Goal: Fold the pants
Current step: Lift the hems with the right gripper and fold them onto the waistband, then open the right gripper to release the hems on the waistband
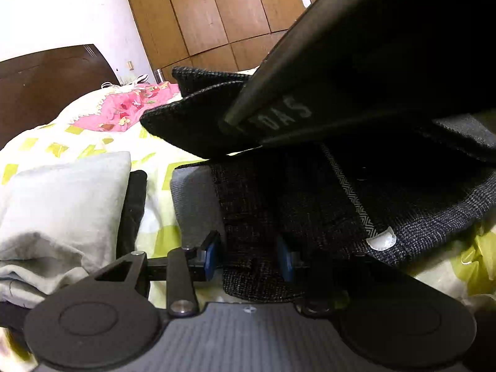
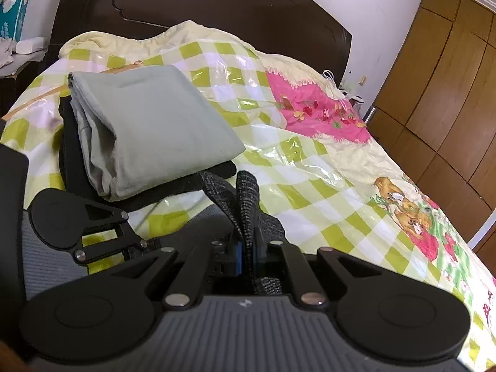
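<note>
The dark grey woven pants (image 1: 310, 204) fill the middle and right of the left wrist view, with the waistband and a white tab (image 1: 382, 241) showing. My left gripper (image 1: 249, 259) is shut on a fold of this fabric between its blue pads (image 1: 210, 260). The right gripper's black body (image 1: 387, 46) looms above the pants. In the right wrist view my right gripper (image 2: 248, 252) is shut on a bunched strip of the same pants (image 2: 246, 198), held above the bed. The left gripper's arm (image 2: 83, 232) shows at lower left.
A stack of folded clothes, light grey (image 2: 148, 127) on black (image 2: 71, 167), lies on the green-checked plastic-covered bedspread (image 2: 310, 192). A pink floral cloth (image 2: 316, 108) lies farther back. A dark headboard (image 2: 217, 9) stands behind and wooden wardrobes (image 2: 449, 93) to the right.
</note>
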The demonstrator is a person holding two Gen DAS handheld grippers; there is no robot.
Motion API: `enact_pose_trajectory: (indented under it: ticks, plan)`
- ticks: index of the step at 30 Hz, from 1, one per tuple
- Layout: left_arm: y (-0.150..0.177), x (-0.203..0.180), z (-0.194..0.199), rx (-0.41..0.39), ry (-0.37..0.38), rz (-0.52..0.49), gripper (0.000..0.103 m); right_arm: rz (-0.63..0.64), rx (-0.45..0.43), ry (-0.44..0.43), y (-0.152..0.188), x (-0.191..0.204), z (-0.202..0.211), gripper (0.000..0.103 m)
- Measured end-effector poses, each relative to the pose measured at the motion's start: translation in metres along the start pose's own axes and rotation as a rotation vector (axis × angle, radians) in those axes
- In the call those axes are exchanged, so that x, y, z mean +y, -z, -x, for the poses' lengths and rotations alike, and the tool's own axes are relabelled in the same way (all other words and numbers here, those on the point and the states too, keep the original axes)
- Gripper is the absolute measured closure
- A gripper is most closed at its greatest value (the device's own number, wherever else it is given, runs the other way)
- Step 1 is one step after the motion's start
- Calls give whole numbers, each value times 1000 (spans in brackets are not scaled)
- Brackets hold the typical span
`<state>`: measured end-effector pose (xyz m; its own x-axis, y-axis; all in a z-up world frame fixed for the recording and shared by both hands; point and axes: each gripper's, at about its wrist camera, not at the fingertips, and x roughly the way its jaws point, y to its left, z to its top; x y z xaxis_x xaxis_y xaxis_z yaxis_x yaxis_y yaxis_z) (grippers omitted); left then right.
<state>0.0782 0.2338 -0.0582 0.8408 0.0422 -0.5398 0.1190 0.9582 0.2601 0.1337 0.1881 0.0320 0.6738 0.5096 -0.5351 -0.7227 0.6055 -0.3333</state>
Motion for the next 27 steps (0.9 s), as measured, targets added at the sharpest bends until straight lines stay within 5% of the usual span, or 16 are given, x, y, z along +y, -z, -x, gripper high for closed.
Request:
enact_pose_trajectory:
  ticks: [14, 21, 27]
  plan:
    - [3, 2, 6, -11, 13, 10, 54, -188, -118, 36, -40, -59, 2, 97]
    - [8, 1, 18, -17, 26, -7, 54, 17, -17, -184, -5, -9, -2, 97]
    - [10, -1, 23, -4, 34, -25, 53, 4, -5, -214, 5, 1, -8, 97]
